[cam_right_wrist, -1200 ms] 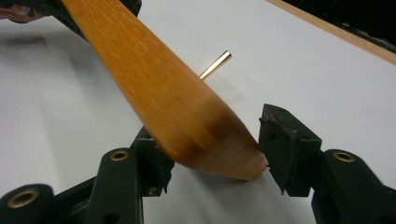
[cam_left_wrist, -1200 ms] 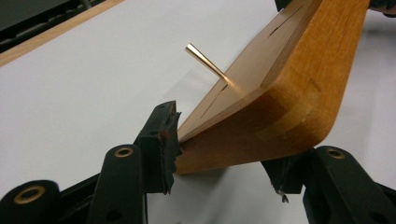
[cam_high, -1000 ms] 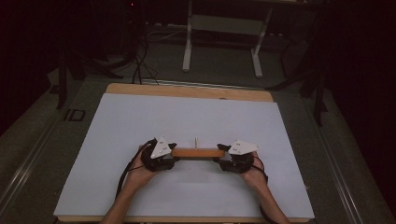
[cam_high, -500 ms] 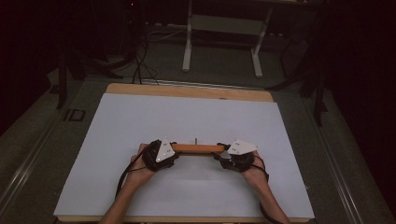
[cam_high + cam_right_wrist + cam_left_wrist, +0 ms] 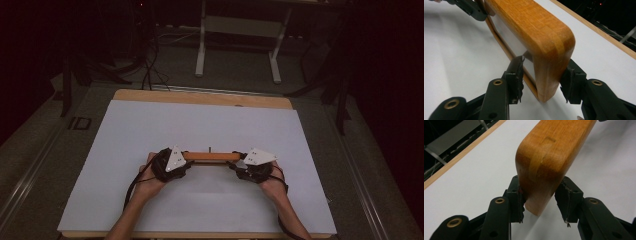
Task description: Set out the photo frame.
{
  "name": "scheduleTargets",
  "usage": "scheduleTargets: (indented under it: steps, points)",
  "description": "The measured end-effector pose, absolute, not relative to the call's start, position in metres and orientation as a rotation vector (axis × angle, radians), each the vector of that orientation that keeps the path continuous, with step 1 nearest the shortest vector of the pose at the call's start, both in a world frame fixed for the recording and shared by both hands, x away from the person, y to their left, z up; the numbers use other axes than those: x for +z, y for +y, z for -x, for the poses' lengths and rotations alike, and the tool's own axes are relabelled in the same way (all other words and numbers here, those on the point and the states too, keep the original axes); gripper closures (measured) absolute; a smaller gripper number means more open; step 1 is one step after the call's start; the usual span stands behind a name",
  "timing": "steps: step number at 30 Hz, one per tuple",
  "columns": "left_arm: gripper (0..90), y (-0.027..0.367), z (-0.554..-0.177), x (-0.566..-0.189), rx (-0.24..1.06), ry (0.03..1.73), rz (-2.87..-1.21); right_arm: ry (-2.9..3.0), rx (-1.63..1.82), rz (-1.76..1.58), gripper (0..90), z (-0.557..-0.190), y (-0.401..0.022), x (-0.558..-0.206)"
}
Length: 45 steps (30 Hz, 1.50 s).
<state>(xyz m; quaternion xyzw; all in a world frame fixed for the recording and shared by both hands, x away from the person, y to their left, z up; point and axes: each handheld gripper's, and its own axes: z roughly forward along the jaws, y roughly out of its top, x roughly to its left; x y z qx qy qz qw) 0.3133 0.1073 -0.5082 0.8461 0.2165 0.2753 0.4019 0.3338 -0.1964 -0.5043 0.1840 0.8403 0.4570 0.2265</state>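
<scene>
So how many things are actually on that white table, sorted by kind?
Wooden frame: 1, standing on edge, an end between each gripper's jaws
Hand-held grippers: 2, the left gripper and the right gripper
Total: 3

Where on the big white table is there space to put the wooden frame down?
Nearly everywhere. The white table top is bare from the wooden frame back to its far wooden edge, and out to both side edges. It is crowded only at the near middle, where the left gripper and right gripper flank the frame.
</scene>
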Motion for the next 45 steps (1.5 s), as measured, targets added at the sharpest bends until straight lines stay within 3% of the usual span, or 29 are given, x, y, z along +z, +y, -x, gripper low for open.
scheduleTargets:
  steps: [20, 45]
  points:
    - [61.0, 0.116, -0.314, -0.496, 0.573, 0.574, -2.147, 2.323, 1.313, -0.523, 56.4, -0.33, -0.196, -0.495]
    - [61.4, 0.136, -0.33, -0.5, 0.255, 0.676, -2.129, 2.435, 1.431, -0.646, 59.3, -0.339, -0.197, -0.504]
